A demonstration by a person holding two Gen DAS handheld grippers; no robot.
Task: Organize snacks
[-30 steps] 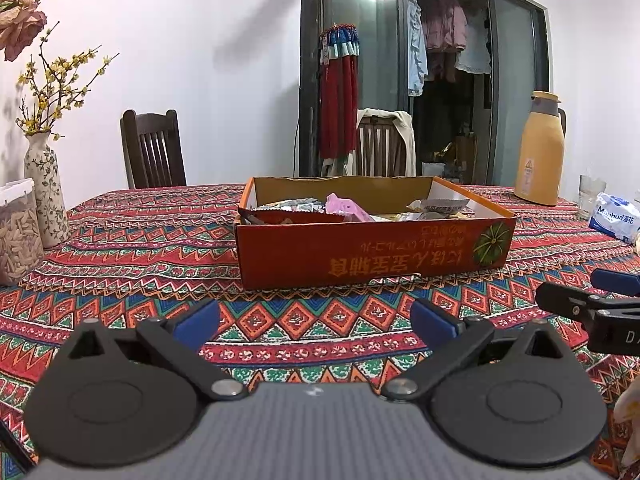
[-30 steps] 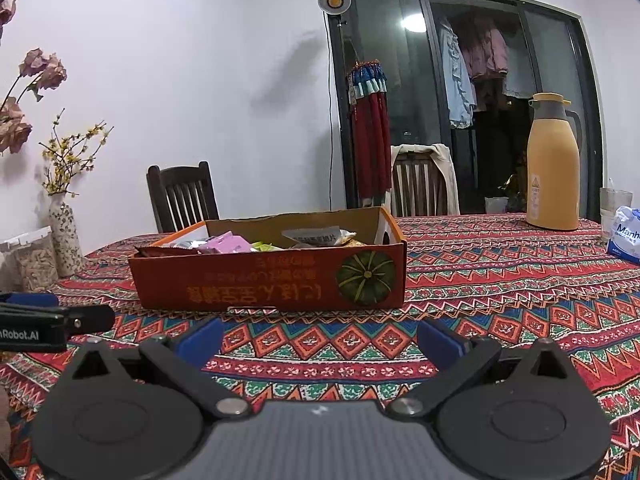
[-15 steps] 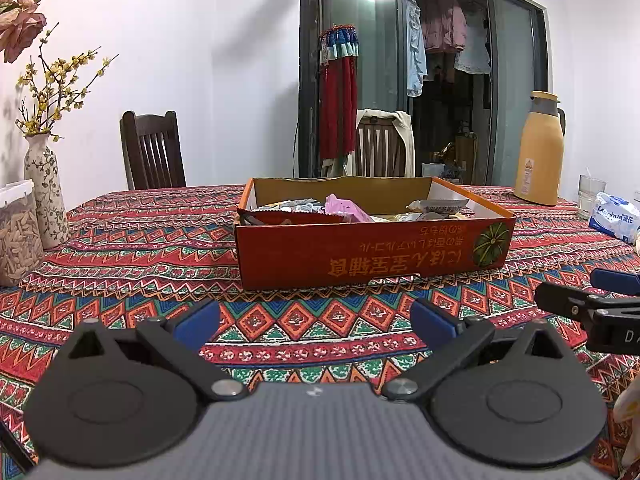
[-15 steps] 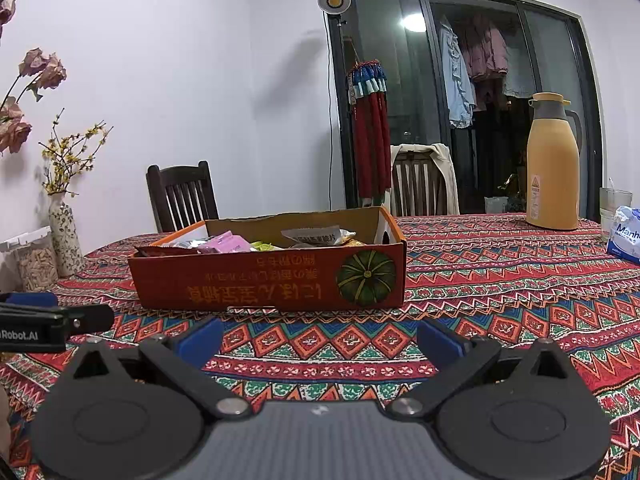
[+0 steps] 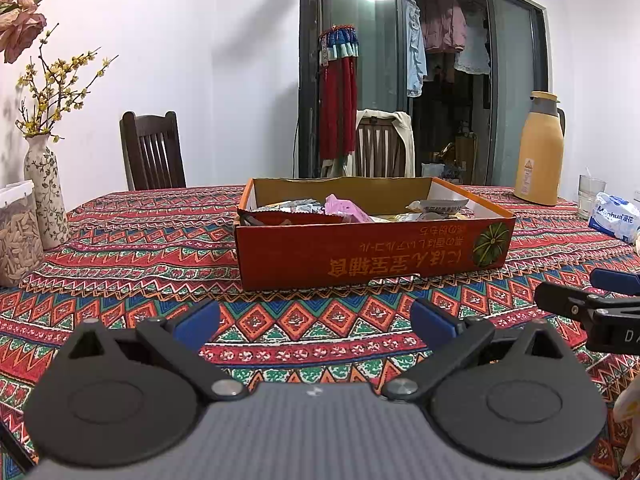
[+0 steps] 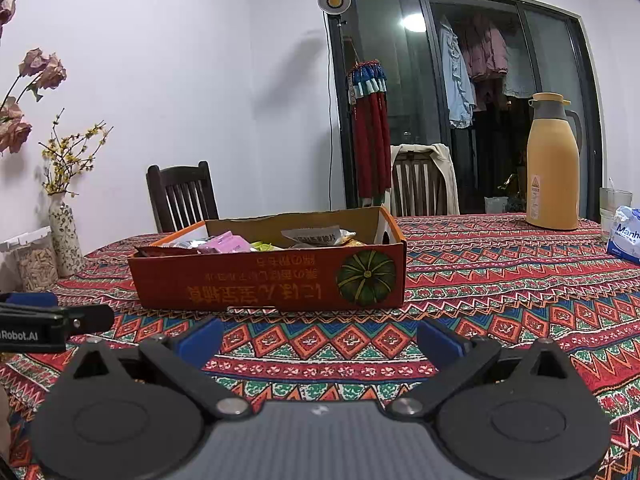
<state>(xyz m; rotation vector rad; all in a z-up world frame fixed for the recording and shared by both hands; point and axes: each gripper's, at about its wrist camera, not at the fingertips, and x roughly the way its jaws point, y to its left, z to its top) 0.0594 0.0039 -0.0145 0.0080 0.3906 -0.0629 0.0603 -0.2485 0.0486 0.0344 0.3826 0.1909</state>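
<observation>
Left gripper (image 5: 315, 322) and right gripper (image 6: 320, 338) gape wide, holding nothing.

far left: floral vase (image 5: 43, 192), jar (image 5: 18, 232) | far right: orange thermos (image 5: 538, 150), glass (image 5: 590, 194), tissue pack (image 5: 614, 218) | behind table: two chairs (image 5: 154, 152)

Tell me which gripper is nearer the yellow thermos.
Right. The right gripper sits on the yellow thermos side of the table; the left gripper sits farther left, toward the vase.
</observation>
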